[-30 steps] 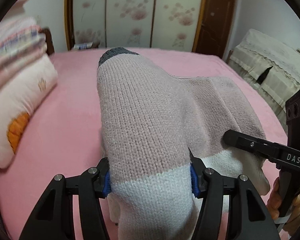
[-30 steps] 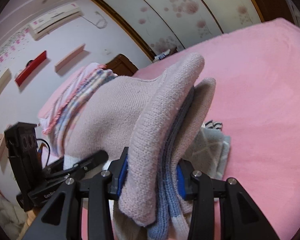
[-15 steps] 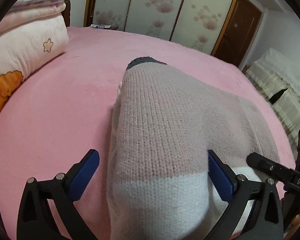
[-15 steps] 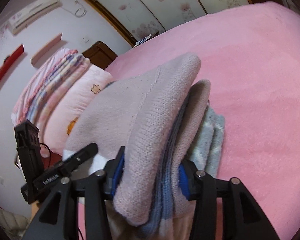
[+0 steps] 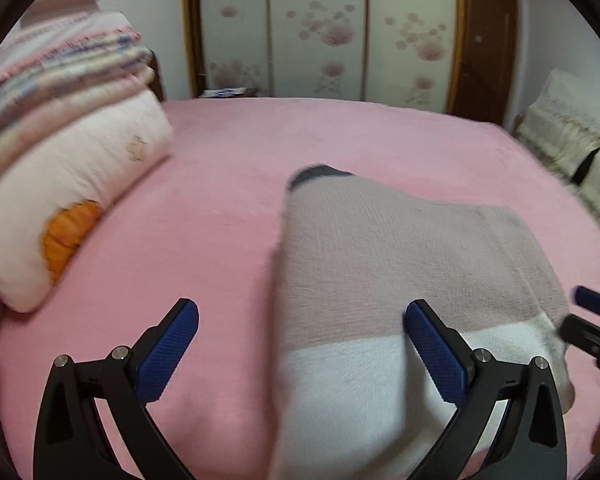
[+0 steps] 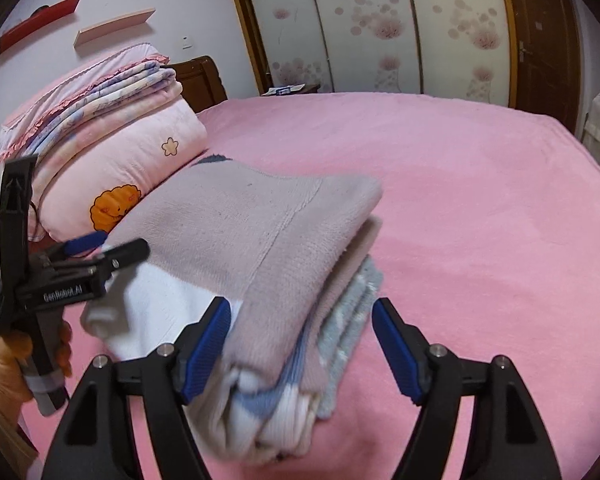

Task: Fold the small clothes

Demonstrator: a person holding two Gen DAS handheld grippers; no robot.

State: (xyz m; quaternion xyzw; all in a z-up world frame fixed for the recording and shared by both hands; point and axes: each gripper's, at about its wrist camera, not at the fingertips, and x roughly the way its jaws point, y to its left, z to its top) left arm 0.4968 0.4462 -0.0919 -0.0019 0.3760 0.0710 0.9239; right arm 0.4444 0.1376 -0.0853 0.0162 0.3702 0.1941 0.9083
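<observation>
knitted sweater (image 6: 260,236) lay folded on the bed (image 6: 480,220); left claw (image 5: 300,344) stood fully open, right claw (image 6: 300,344) was opening, neither gripping. release step; next, withdraw cleanly.

Knitted wool sweater (image 6: 260,220), fleecy bedspread (image 6: 480,220), tongs' (image 6: 300,344) matt plastic, glossy wardrobe doors (image 5: 320,40)

The left gripper (image 6: 100,250) body reads "GenRobot.AI" in white letters.
</observation>
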